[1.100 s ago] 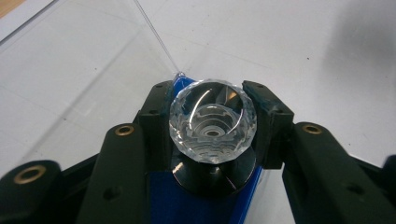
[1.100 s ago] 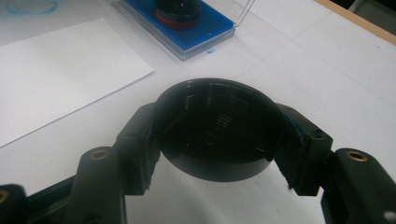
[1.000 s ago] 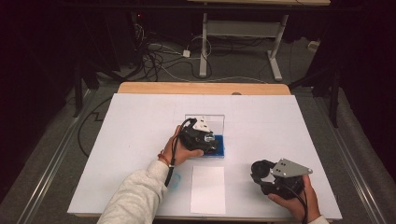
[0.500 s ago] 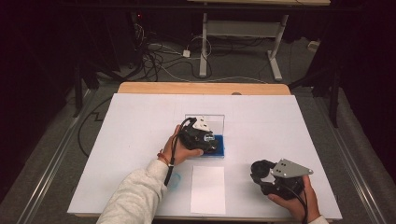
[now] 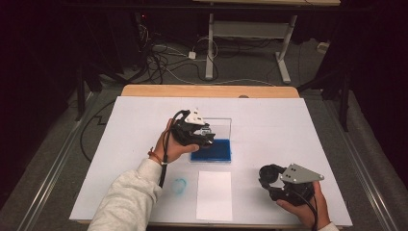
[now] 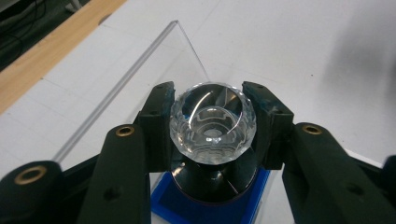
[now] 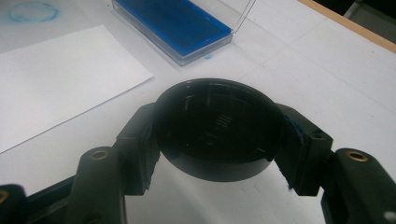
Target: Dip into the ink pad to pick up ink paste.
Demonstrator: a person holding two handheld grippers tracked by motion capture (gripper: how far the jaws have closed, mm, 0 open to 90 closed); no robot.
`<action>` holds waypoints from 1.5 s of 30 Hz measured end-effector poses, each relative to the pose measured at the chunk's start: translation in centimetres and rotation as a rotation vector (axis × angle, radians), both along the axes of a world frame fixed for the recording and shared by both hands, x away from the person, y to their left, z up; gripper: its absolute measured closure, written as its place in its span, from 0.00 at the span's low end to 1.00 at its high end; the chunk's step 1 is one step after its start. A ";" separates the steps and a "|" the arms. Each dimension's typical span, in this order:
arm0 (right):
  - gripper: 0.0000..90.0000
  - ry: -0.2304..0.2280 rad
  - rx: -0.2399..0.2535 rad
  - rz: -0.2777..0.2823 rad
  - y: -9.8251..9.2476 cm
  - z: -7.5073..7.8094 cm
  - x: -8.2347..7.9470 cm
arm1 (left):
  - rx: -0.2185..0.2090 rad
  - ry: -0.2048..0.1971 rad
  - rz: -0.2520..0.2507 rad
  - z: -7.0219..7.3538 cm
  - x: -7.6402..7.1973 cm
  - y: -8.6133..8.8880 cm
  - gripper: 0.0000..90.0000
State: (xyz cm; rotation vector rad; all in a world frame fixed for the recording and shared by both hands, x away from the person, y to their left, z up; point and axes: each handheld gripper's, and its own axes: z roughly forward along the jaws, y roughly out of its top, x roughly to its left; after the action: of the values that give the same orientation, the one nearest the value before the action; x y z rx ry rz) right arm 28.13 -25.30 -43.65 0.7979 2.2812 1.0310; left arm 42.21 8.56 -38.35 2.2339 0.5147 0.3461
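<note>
My left gripper [image 6: 213,126] is shut on a stamp, its pads [image 6: 159,116] pressing the clear faceted knob [image 6: 213,123]. The stamp's round black base [image 6: 212,182] hangs just above the blue ink pad [image 6: 187,207]. In the high view the left gripper [image 5: 204,137] hovers at the left edge of the ink pad [image 5: 214,150], mid-table. My right gripper [image 5: 269,175] rests low near the front right and is shut on a round black cap [image 7: 215,133]. A white paper sheet [image 5: 214,195] lies in front of the pad.
The ink pad's clear lid [image 6: 159,70] stands open behind it. A faint blue ring mark [image 5: 179,185] sits on the white table cover [image 5: 288,125], left of the sheet. A wooden table edge [image 5: 207,91] runs along the far side, with cables on the floor beyond.
My left gripper has lifted the stamp up off the ink pad and drifted a little left. The right gripper has stayed where it was.
</note>
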 end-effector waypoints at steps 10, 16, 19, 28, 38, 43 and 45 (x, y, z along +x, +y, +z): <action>0.42 0.006 -0.005 0.001 0.1 -0.1 0.0 | -0.020 -0.045 0.009 3.1 -0.2 1.4 0.61; 0.42 0.010 -0.009 0.003 0.1 -0.2 0.1 | -0.046 -0.040 0.007 3.3 -0.1 1.5 0.61; 0.42 0.012 -0.010 0.002 0.1 -0.2 0.1 | -0.041 -0.024 0.000 2.4 0.0 1.3 0.61; 0.42 0.022 -0.024 0.007 0.2 -0.5 0.1 | -0.018 0.042 -0.003 -1.9 0.8 0.3 0.61; 0.42 0.025 -0.032 0.010 0.3 -0.6 0.2 | 0.024 0.082 -0.007 -4.7 1.0 -0.3 0.61; 0.42 0.027 -0.037 0.010 0.4 -0.6 0.2 | 0.018 0.088 -0.002 -5.2 1.0 -0.2 0.61; 0.42 0.025 -0.036 0.012 0.4 -0.6 0.2 | 0.015 0.093 -0.003 -5.2 0.9 -0.2 0.61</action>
State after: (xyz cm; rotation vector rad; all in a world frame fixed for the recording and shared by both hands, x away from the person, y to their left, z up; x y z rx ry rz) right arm 28.32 -24.93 -44.29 0.7880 2.3218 0.9876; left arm 43.14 8.39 -43.56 2.2730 0.5595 0.2463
